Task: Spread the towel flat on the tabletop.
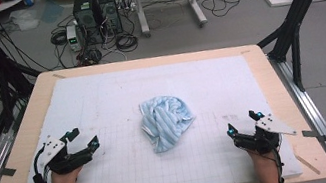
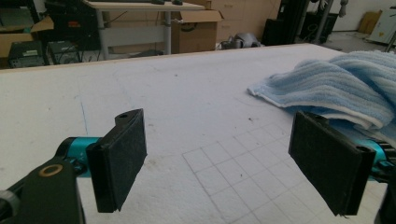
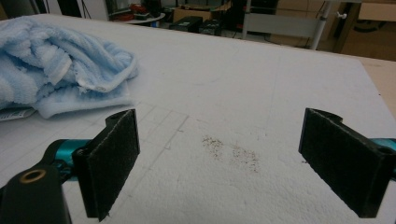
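Observation:
A crumpled light blue towel (image 1: 166,119) lies in a heap at the middle of the white mat (image 1: 102,102). My left gripper (image 1: 81,139) rests near the front left of the mat, open, with nothing between its jaws; the towel (image 2: 336,86) lies to its right, beyond its right pad. My right gripper (image 1: 243,124) sits near the front right, also open and empty. From the right gripper view the towel (image 3: 56,65) is off to the upper left, apart from the gripper (image 3: 229,163).
The mat covers a wooden table (image 1: 22,141) and carries a faint printed grid (image 1: 163,162). A patch of dark specks (image 3: 231,151) marks the mat between the right jaws. Computer towers (image 1: 96,12), cables and boxes stand on the floor beyond the far edge.

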`<state>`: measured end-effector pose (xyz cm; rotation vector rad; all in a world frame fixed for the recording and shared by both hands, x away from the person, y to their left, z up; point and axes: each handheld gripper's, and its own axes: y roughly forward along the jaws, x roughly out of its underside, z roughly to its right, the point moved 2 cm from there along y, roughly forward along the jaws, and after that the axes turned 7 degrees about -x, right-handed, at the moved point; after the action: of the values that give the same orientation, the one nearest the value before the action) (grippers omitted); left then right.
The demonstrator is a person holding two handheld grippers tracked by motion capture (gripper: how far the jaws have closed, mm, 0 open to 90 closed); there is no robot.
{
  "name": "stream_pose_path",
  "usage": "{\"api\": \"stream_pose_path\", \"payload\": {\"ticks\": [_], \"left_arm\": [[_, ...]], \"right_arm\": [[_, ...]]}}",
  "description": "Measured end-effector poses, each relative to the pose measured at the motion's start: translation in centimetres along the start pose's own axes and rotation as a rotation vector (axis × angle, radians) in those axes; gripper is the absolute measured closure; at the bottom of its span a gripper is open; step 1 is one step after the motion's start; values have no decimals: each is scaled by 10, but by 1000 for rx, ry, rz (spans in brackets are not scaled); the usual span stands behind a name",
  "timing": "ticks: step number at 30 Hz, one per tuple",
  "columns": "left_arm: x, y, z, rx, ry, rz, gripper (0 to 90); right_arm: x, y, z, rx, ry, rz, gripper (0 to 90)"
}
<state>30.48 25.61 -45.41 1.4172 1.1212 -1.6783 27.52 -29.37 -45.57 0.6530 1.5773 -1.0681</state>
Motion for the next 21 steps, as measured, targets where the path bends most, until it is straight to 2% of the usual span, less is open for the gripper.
{"api": "stream_pose_path", "payload": {"ticks": [4,8,12,16,21], "left_arm": [[-1,0,1,-6,9,4,197],[-10,-1,5,12,9,13,197],[-28,3,15,66,24,15,197],[-36,8,21,100,34,7,197],[-48,22,33,174,44,-21,198]], "right_arm": [[0,0,0,0,-3,0,116],[0,0,0,1,-1,-1,115],[0,0,0,5,-2,-2,116],[0,1,-1,5,-2,-6,116],[0,1,-1,3,-3,-7,116]]}}
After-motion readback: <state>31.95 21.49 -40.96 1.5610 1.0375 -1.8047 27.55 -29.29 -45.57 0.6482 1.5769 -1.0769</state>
